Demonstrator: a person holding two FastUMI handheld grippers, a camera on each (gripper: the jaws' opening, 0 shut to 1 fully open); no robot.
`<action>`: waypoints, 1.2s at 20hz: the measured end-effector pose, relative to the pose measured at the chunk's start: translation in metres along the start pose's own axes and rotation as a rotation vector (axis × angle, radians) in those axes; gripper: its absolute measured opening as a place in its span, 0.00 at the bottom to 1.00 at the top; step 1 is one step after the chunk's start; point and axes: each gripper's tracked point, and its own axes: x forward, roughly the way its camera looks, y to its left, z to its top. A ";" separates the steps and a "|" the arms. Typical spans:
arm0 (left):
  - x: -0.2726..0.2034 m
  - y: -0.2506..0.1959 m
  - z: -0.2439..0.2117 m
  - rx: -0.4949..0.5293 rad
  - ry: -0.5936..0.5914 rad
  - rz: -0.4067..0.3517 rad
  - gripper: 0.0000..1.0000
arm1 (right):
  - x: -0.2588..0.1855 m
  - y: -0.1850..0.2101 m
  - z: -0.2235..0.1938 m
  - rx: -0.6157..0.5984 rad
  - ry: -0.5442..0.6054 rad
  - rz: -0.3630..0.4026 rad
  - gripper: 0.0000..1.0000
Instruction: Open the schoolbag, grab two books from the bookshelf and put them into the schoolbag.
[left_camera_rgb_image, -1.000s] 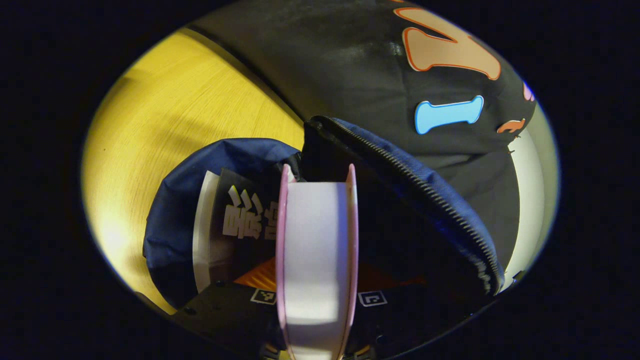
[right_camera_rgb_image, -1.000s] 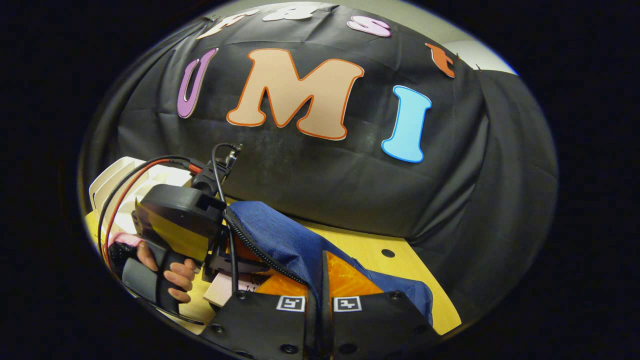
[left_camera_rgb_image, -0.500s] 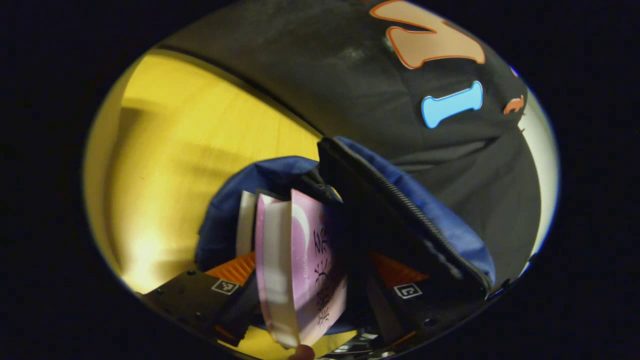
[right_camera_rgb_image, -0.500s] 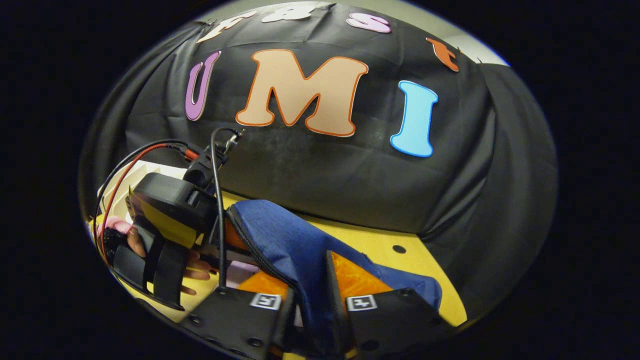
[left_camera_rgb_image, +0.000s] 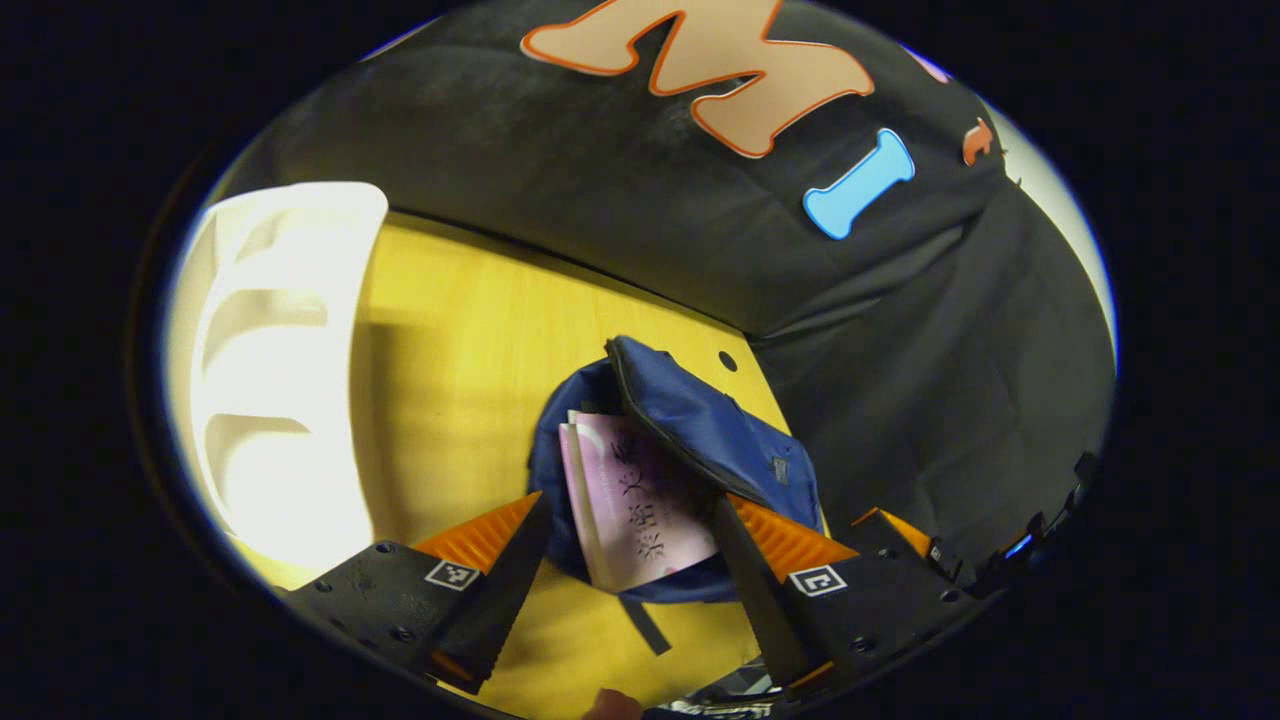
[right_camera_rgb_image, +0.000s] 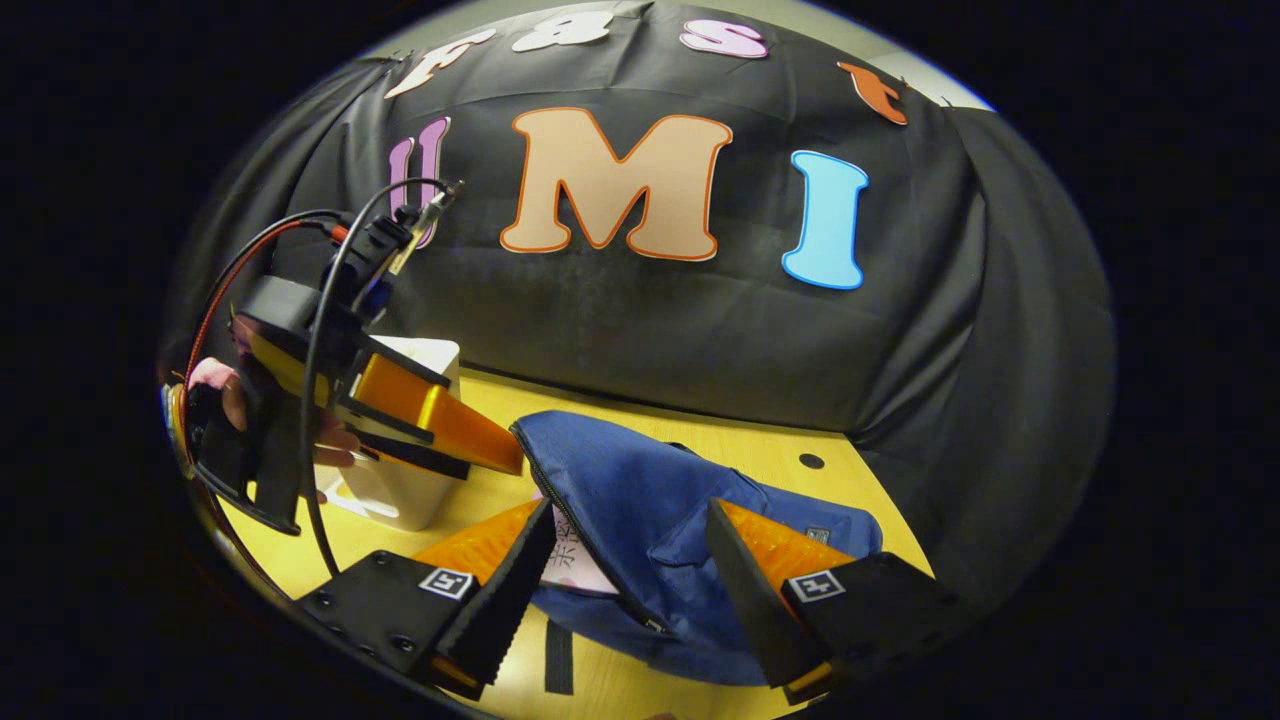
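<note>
The blue schoolbag (left_camera_rgb_image: 705, 425) lies on the yellow table with its zipped mouth gaping. A pink book (left_camera_rgb_image: 640, 500) sticks out of the mouth, with the white edge of another book (left_camera_rgb_image: 570, 450) just left of it. My left gripper (left_camera_rgb_image: 630, 570) hovers open above the bag, fingers apart on either side of the pink book and not touching it. In the right gripper view, my right gripper (right_camera_rgb_image: 625, 600) is open over the bag (right_camera_rgb_image: 650, 490), its fingers straddling the flap without pressing it. The pink book (right_camera_rgb_image: 575, 555) peeks out below the zip. A hand holds the left gripper (right_camera_rgb_image: 495, 465) up at the left.
The white bookshelf (left_camera_rgb_image: 280, 370) stands on the table (left_camera_rgb_image: 460, 330) left of the bag, also seen as the bookshelf (right_camera_rgb_image: 400, 490) behind the left gripper. A black strap (left_camera_rgb_image: 645, 625) trails from the bag toward me. The booth wall closes the back and right.
My left gripper let go of the pink book, which now rests in the bag, and drew back upward. My right gripper released the bag's flap, opened and backed off.
</note>
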 end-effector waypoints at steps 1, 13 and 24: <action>-0.011 0.002 0.006 0.013 -0.021 0.019 0.96 | -0.009 -0.001 0.003 0.017 0.002 -0.010 0.97; -0.213 0.007 0.166 0.378 -0.645 0.413 0.94 | -0.066 0.004 0.134 0.115 -0.279 -0.100 0.99; -0.284 0.008 0.195 0.446 -0.850 0.538 0.94 | -0.102 0.024 0.182 0.052 -0.447 -0.117 1.00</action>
